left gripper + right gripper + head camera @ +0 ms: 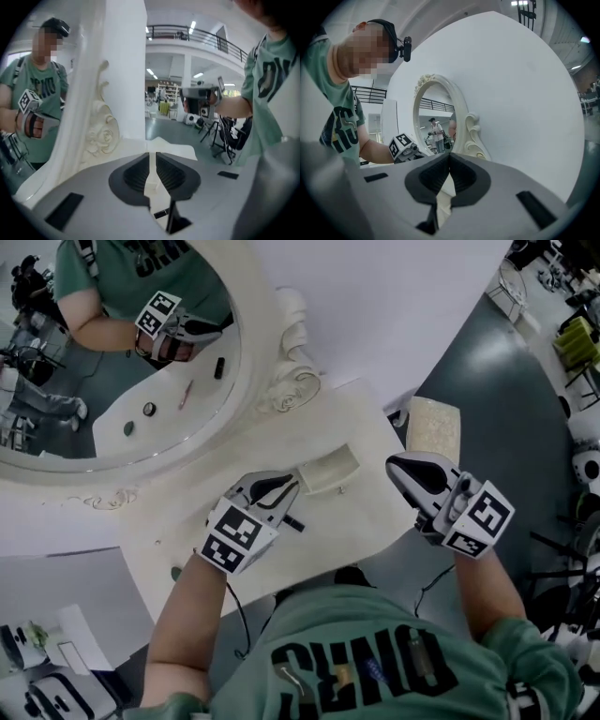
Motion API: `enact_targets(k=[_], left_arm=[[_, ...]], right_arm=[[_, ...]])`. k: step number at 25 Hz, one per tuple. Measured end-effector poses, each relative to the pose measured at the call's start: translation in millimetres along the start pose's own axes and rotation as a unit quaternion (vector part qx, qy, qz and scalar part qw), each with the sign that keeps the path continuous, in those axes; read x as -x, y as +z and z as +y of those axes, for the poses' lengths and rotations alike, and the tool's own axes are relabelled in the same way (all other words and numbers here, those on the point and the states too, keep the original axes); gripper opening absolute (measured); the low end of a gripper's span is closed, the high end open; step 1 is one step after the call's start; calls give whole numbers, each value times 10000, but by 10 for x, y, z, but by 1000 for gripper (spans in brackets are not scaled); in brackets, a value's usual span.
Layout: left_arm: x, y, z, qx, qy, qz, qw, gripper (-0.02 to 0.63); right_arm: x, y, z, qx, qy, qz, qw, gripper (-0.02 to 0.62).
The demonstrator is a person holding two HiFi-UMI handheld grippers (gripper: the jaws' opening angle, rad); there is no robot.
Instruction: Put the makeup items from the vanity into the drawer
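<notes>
My left gripper point(279, 491) hangs low over the white vanity top point(370, 512), just left of a small open drawer point(330, 471). Its jaws stand a narrow slit apart with nothing between them point(152, 161). A short black makeup item point(293, 522) lies on the top right beside this gripper, and shows as a small dark bar point(161, 213) under the jaws in the left gripper view. My right gripper point(405, 468) is held off the vanity's right edge, shut and empty point(449, 159). The mirror point(141, 381) reflects a pink stick, a black tube and round items.
A carved white mirror frame point(286, 381) rises at the back of the vanity. A pale cushioned stool point(434, 427) stands to the right on the grey floor. A small dark round item point(175, 572) sits at the vanity's left front edge.
</notes>
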State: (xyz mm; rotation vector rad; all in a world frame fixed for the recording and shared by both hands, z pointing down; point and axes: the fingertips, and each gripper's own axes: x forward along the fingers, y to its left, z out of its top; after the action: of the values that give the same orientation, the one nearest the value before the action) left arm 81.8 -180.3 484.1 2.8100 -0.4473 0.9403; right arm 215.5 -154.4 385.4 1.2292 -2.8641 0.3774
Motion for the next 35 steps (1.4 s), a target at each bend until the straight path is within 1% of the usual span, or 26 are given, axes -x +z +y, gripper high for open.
enact_targets(k=[1,3,5,7,8,10,12,15,17,19,24,27,30,35], left_arm=[[237,92,33,172,152,-355,9991,49],[756,212,92,526,465,-1014,9924,41],[1316,295,147,808,817,-1680,9791,31],[1884,333,166,974,1166,-2282,9617,23],[2155,320,149,1028,1313,-2515,9534,20],[2656,242,92,1134,1576,-2886,9376,9],[3097,143,81,1186,1902,-3217,9199,9],[3643,-35,77,1227,2391,-3563,8949,8],[3919,-157,63,1293,2602,-3727,8813,8],[4125,-258,67,1346,2757,-3847,8705,8],[4404,-366,92,1434,2911,-4082,8533,8],[4438,-344,82,1439,2918,-4198,8473,8],[4426,-300,61,1384,2907,-4235,8468,8],[4367,-226,103,1358,2843,-4185,8518,8]], right_arm=[[-60,54,90,37,66,-7,10000,11],[-192,172,295,98,210,-28,9997,11],[-365,319,497,183,396,-72,9990,11],[-560,473,712,287,602,-124,9977,11],[-645,535,836,321,695,-139,9970,9],[-795,634,1095,356,855,-144,9956,9],[-971,750,1303,437,1037,-157,9935,11],[-1194,887,1575,565,1252,-145,9904,10],[-1294,922,1728,617,1317,-87,9893,11],[-1384,938,1841,674,1347,-15,9886,10],[-1512,986,2002,802,1390,93,9870,10],[-1509,1010,2015,866,1375,133,9866,10],[-1482,1032,1974,845,1318,148,9876,10],[-1474,1096,1885,757,1215,78,9897,9]])
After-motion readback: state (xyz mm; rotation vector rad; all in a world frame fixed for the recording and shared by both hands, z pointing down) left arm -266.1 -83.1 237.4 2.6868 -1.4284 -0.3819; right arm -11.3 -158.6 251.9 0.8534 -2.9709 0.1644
